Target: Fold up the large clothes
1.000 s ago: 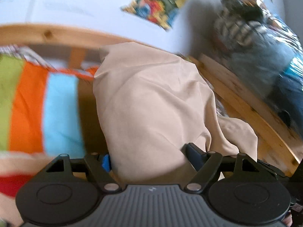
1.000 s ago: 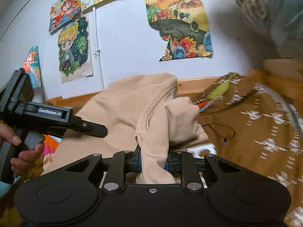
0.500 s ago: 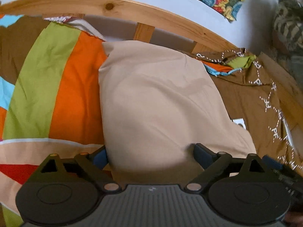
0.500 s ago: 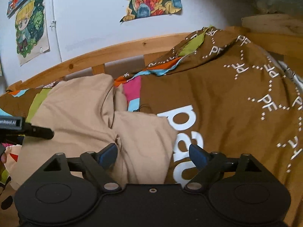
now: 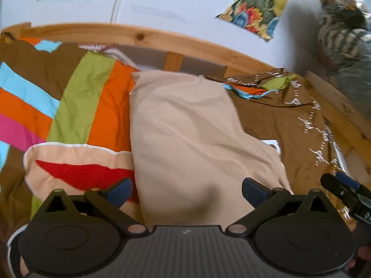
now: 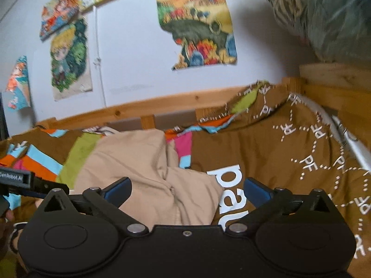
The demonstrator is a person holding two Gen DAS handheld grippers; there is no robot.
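Your left gripper (image 5: 186, 191) is standing with its jaws spread wide, gripping nothing — the beige garment (image 5: 190, 139) is lying between and beyond its blue fingertips (image 5: 119, 190), its near edge passing under the gap. Your right gripper (image 6: 186, 191) is likewise gaping wide and holding nothing; the same garment's bunched, seamed end is sitting in front of its opening, nearer the left finger than the right.

The garment is lying folded into a long, fairly flat shape on the bed, running from the grippers away toward the wooden bed rail (image 5: 162, 39). It is resting on a brown duvet (image 6: 278, 153) with bright stripes of orange, green, blue and pink to its left and white lettering and dotted "PF" marks to its right. In the left wrist view your right gripper's finger is showing at the right edge, just beside the garment's near corner; in the right wrist view the left gripper's finger is poking in from the left edge — beside it, a bit of your hand (image 6: 7, 217). Behind the rail, colourful posters (image 6: 197, 23) are hanging on a pale wall.
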